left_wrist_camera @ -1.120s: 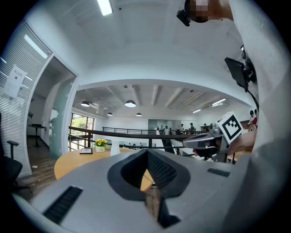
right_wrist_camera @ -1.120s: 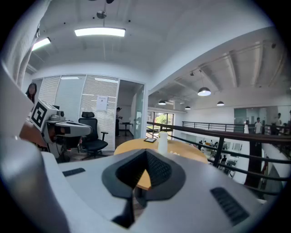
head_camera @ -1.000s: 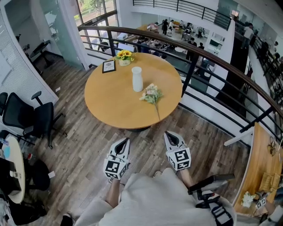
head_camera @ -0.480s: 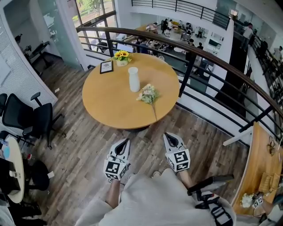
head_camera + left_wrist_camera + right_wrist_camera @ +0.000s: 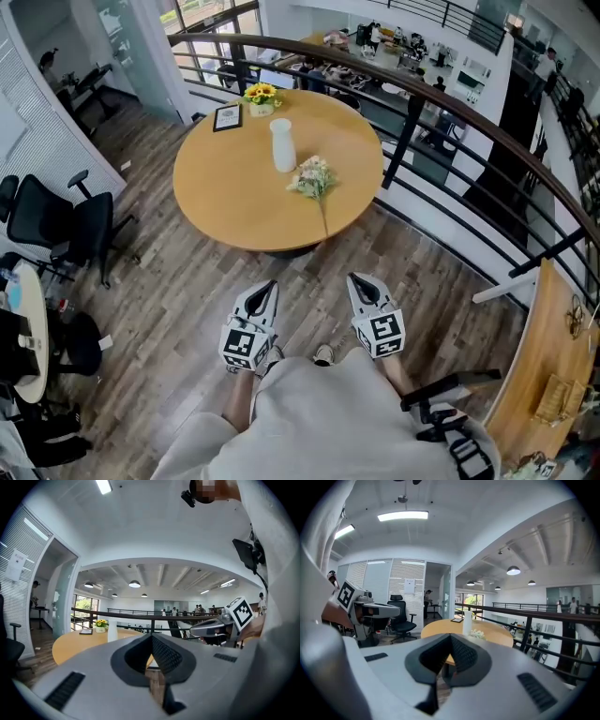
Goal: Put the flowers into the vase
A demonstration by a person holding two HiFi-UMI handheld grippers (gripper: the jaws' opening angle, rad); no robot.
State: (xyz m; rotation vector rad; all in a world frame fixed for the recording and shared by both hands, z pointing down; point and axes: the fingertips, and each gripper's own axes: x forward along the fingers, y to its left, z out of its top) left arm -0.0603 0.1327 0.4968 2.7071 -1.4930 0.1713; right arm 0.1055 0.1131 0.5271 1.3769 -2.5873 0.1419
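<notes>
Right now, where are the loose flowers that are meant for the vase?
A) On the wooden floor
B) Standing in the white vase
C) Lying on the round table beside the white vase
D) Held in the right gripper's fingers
C: the flowers lie flat on the round table, close beside the white vase and not in it.

Bright, even light: daylight through windows (image 5: 197, 11), ceiling strip light (image 5: 403, 515); strong fisheye bending edges; close foreground soft.
</notes>
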